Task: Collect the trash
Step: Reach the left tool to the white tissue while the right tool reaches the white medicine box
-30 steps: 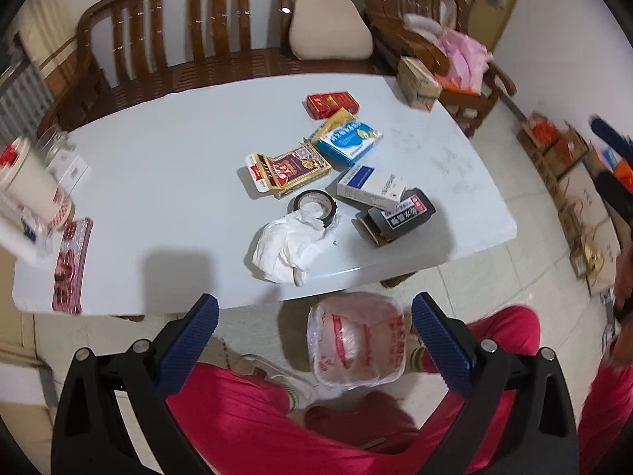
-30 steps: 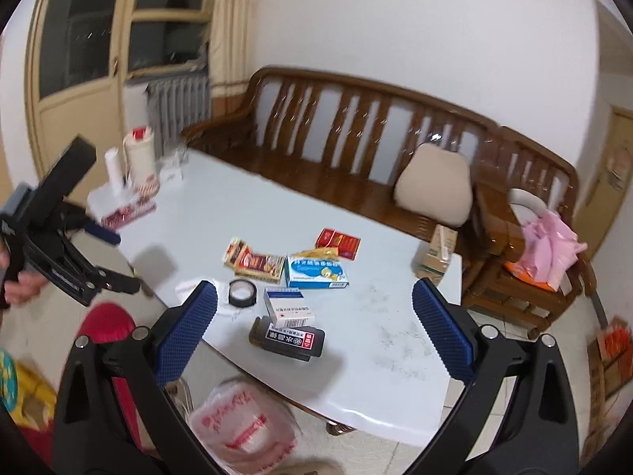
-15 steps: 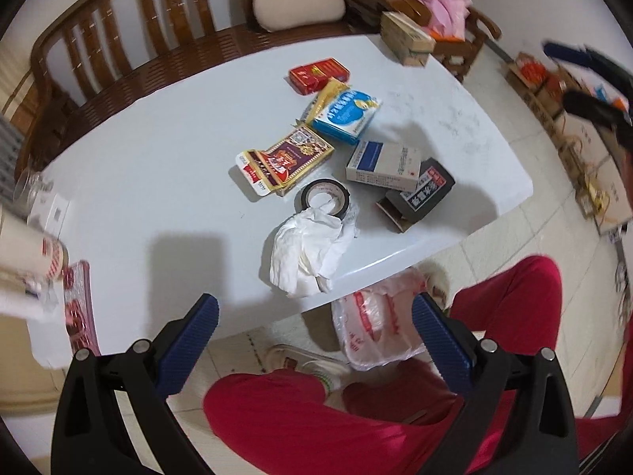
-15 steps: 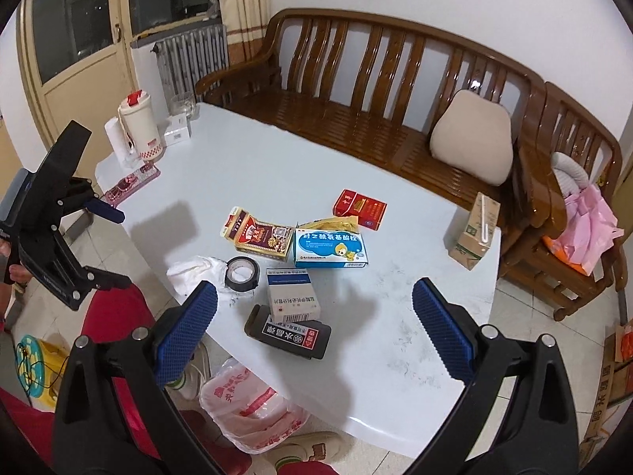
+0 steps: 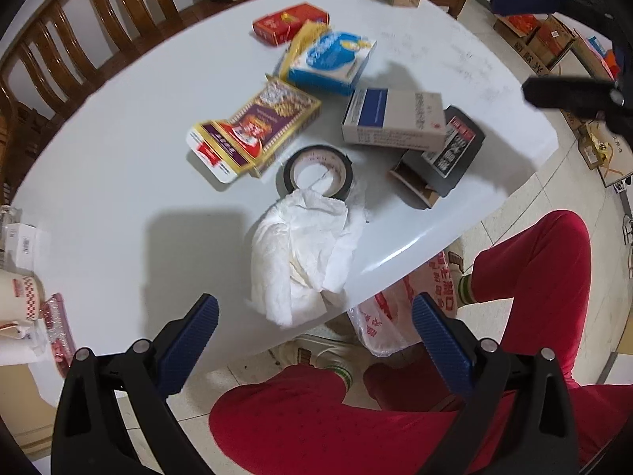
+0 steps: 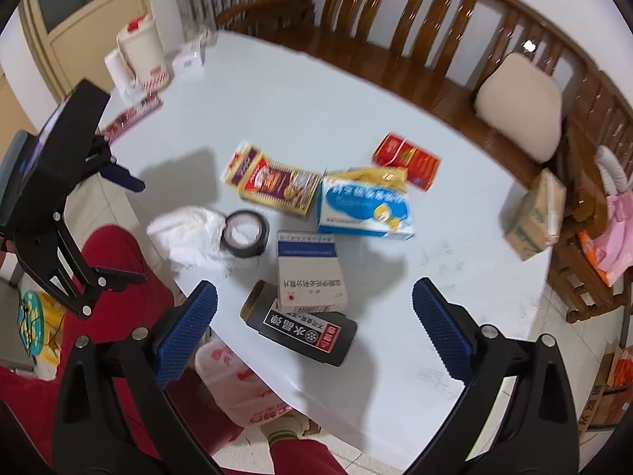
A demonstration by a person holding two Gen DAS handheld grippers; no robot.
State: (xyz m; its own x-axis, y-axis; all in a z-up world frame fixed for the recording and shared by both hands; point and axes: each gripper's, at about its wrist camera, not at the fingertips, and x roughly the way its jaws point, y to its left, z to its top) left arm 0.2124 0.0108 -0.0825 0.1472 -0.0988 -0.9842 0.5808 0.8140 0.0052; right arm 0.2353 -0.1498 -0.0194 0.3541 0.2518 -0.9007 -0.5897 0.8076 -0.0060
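trash: a crumpled white tissue [image 5: 306,253], a black tape roll [image 5: 318,172] and several small boxes lie in a loose cluster on the white table [image 5: 118,182], toward its near edge by the person's knees.
tissue: at the table's near edge, its upper end touching the tape roll and partly lying over the roll's rim.
boxes: a gold and purple box [image 5: 257,130] lies left of the roll; a blue and white box [image 5: 332,61] and a red box [image 5: 290,23] lie farther back; a grey and blue box [image 5: 393,120] rests partly on a black box [image 5: 447,150] near the right edge.
carton: a tan carton [image 6: 538,213] stands apart at the far corner of the table.
bag: a white plastic bag with red print [image 5: 399,312] sits on the floor just under the near edge, between the person's red-trousered legs [image 5: 336,423].
left gripper [image 5: 314,326]: held above the near edge, tilted down toward the tissue, which lies just ahead between the blue pads; jaws wide apart, holding nothing.
right gripper [image 6: 314,326]: held over the table's right side, tilted down toward the black and grey boxes; jaws wide apart, empty, touching nothing.
left side of table: a cream kettle [image 6: 142,57] and small packets.
behind: a wooden bench [image 6: 395,19] with a beige cushion [image 6: 518,107].
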